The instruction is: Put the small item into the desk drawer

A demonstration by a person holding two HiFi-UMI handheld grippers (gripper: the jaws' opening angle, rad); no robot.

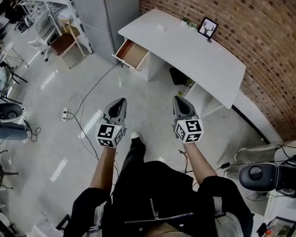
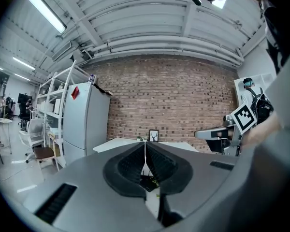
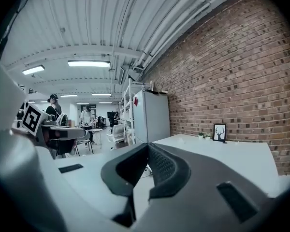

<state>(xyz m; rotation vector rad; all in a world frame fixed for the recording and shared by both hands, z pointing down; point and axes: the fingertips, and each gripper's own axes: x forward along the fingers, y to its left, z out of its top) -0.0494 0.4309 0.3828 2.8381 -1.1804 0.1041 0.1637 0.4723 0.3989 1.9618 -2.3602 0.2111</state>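
Note:
A white desk (image 1: 197,53) stands against the brick wall, well ahead of me. Its wooden drawer (image 1: 133,54) is pulled open at the left end. A small pale item (image 1: 161,27) lies on the desktop near that end, too small to make out. I hold both grippers out over the floor, short of the desk. My left gripper (image 1: 121,101) (image 2: 145,146) is shut, its pads meeting with nothing between them. My right gripper (image 1: 177,98) (image 3: 147,146) is shut and empty too. Each gripper shows at the edge of the other's view.
A framed deer picture (image 1: 208,27) and a small plant (image 1: 190,23) stand at the desk's back. A grey cabinet (image 1: 106,9) and shelving (image 1: 54,4) rise to the left. Cables (image 1: 84,107) trail over the floor. An office chair (image 1: 259,177) sits at the right.

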